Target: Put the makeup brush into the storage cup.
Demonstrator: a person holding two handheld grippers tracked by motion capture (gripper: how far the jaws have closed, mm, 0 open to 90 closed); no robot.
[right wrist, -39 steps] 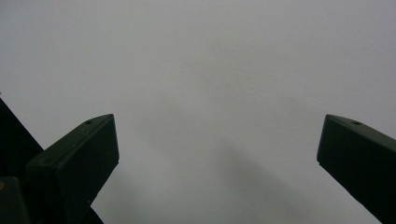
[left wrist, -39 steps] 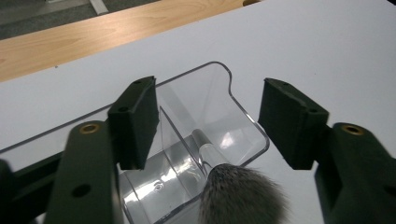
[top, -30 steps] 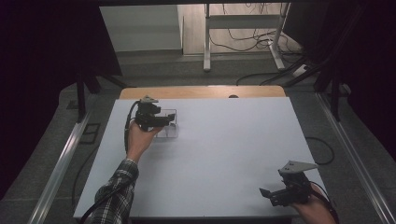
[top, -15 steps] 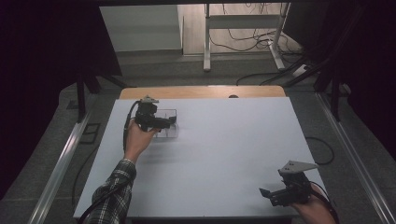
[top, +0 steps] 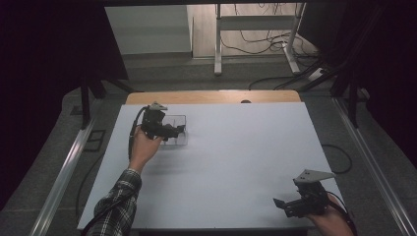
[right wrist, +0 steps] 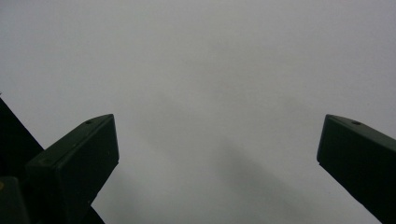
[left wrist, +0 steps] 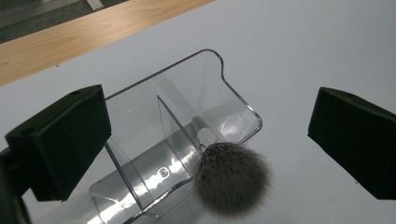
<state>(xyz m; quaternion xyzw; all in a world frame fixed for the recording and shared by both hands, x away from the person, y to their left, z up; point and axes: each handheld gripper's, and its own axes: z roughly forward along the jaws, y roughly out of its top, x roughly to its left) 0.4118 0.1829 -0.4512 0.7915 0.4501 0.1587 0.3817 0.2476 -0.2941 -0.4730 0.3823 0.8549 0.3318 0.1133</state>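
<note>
The landmark is the clear acrylic organiser (left wrist: 177, 140), which stands on the white desk (top: 236, 167) near its far left portion, just short of the wooden strip (top: 211, 96) along the far edge. It has upright dividers that split it into compartments.

A makeup brush (left wrist: 231, 177) lies in the organiser's end compartment. Its pale handle rests inside against the divider, and its grey bristle head overhangs the low front lip toward the camera. Judged from this, the brush is already deposited: nothing grips it, and the organiser wall and lip carry its weight.

The left tool (left wrist: 205, 154) hovers directly above the organiser, looking down on it. Its jaws have just been opening and now stand wide, one to either side of the organiser, with no pad touching brush or acrylic. That spread fits a release of the brush into its slot. In the high view the left tool (top: 169, 132) sits over the organiser with the forearm, in a plaid sleeve (top: 115, 206), stretched from the near edge diagonally toward it, wrist bent so the jaws point along and down.

The right tool (top: 280, 204) rests well apart from the organiser, at the desk's near right corner. Its jaws stand wide over bare desk, holding nothing, evidently parked.
</note>
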